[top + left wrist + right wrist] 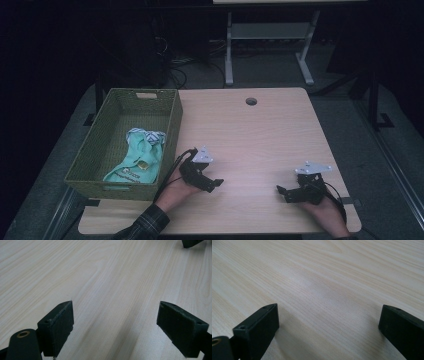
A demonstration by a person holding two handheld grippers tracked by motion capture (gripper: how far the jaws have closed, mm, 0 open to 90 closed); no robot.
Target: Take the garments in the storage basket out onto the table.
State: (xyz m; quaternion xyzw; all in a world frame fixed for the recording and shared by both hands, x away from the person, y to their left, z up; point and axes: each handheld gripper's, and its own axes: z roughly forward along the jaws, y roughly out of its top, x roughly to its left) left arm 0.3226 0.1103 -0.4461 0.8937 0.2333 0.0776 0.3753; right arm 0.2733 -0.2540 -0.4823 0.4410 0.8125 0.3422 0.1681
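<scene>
Both claws rest low on the bare wooden surface [260, 140], the left claw [216, 184] and right claw [281, 191] each with jaws spread apart and nothing between them. Judged complete or nearly so: the mint-green garment [137, 160] lies inside the green woven basket [172, 131], left of the left claw. Its label print is too small to read.

Print on mint green garment [134, 167] in woven basket [172, 131]: too small, unreadable. No other text legible.
</scene>
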